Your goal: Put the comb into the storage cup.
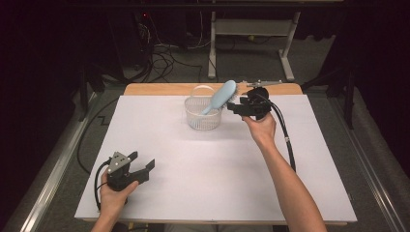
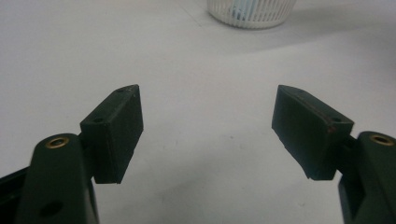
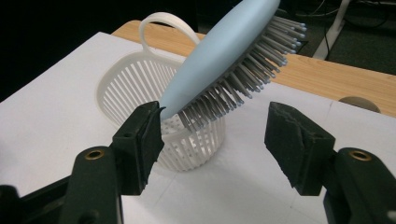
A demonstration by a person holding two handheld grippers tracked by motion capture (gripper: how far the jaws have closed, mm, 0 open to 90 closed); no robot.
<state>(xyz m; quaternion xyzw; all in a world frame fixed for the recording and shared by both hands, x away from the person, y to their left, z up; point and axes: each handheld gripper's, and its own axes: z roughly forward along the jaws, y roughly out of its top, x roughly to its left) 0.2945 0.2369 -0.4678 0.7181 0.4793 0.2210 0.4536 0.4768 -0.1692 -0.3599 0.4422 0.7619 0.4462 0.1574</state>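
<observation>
Hairbrush: the pale blue hairbrush (image 3: 219, 60) stands handle-down in the white slotted basket (image 1: 203, 115), leaning out over its rim, bristles facing the right gripper.
Basket: far centre of the white table (image 1: 217, 164).
Right gripper (image 3: 212, 133): jaws apart just beside the bristles, not clamped on them.
Left gripper (image 2: 208, 126): jaws wide, nothing between them, low over the near-left table.

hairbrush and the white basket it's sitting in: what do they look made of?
Hairbrush: seems moulded plastic; the pale blue back is smooth with a soft satin sheen, and the grey bristles look like stiff plastic pins with rounded tips. Basket: likely thin injection-moulded white plastic, going by its uniform slatted walls, perforated floor and one-piece loop handle.
</observation>
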